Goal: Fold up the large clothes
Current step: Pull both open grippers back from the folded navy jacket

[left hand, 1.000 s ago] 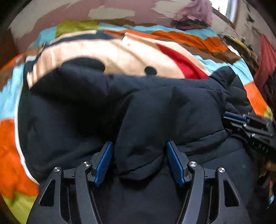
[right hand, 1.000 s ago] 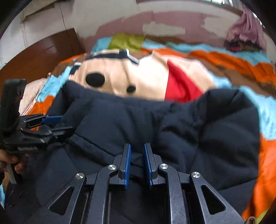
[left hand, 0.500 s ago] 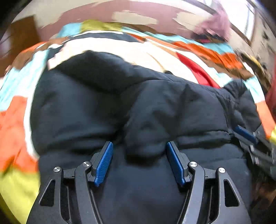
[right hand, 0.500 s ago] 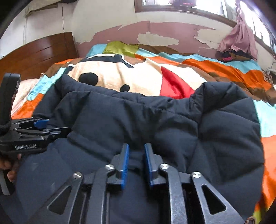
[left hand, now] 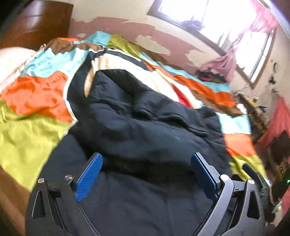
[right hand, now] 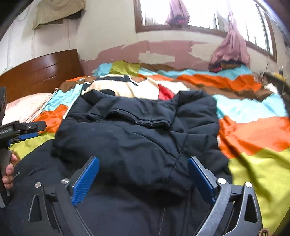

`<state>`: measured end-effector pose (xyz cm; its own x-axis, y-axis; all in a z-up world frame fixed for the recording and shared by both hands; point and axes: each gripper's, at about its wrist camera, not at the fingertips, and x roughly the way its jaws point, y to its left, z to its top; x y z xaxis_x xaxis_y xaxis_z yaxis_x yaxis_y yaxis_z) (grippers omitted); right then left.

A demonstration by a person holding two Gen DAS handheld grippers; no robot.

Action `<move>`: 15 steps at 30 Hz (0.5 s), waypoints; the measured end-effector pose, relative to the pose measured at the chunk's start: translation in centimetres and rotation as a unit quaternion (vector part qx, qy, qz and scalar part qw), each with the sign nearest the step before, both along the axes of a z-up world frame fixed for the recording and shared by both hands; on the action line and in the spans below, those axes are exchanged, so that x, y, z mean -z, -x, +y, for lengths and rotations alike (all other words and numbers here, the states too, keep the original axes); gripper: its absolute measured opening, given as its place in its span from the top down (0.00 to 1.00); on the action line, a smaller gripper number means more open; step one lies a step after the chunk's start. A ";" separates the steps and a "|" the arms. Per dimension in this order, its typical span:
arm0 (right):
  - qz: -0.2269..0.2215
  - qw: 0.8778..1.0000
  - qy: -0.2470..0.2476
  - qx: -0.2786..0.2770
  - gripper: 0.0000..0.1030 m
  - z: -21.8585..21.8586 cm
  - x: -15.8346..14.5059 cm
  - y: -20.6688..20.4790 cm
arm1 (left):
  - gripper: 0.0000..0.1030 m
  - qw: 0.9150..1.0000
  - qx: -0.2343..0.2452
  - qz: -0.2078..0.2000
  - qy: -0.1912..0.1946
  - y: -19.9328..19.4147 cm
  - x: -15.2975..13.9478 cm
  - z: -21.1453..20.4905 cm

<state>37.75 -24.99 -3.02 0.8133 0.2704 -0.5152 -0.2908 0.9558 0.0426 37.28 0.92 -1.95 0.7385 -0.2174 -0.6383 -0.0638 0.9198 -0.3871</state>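
Your left hand-held gripper (left hand: 145,174) has its two blue fingers (left hand: 88,177) spread wide apart, and nothing is pinched between them. It hovers over the near part of the dark navy puffer jacket (left hand: 145,127). Your right hand-held gripper (right hand: 143,178) is spread wide too, with blue fingers (right hand: 85,180) on each side of a puffy fold, but not squeezing it.

That puffer jacket lies on the bed, on top of the bright patchwork blanket (right hand: 253,130). Its long way runs from you toward the far wall. The end near you spreads out wide and flat under both grippers. The far part is folded back over itself, so a thick double layer sits in the middle. On top of that layer lies a flat folded flap (right hand: 137,116), going side to side. I cannot tell which end is the collar.

From the right wrist view, your left hand-held gripper shows at the left edge, off to the side of the jacket, over the blanket. A pink pillow (right hand: 25,107) rests by the brown wooden headboard (right hand: 39,72). A pink curtain (right hand: 232,45) hangs at the window (right hand: 195,14).
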 end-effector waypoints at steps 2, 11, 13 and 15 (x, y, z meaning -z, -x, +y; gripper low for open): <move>-0.016 1.000 0.005 -0.005 0.03 0.3 -1.1 2.3 | 0.07 1.000 0.012 0.006 0.005 1.3 -1.0 -0.6; -0.075 0.997 -0.033 0.010 0.00 -0.5 -4.3 13.4 | 0.02 0.998 0.051 -0.036 -0.013 10.1 -4.5 -3.4; -0.067 0.997 -0.043 0.018 0.00 -1.0 -4.0 15.0 | 0.02 0.997 0.054 -0.046 -0.031 11.9 -4.8 -3.9; -0.063 0.996 -0.047 0.030 0.00 -1.5 -3.7 16.7 | 0.02 0.995 0.056 -0.051 -0.058 13.3 -4.7 -4.3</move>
<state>21.01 -26.47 0.65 0.8863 0.2619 -0.3820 -0.2421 0.9651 0.0998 24.00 -3.39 2.77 0.7757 -0.2317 -0.5870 0.0763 0.9578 -0.2772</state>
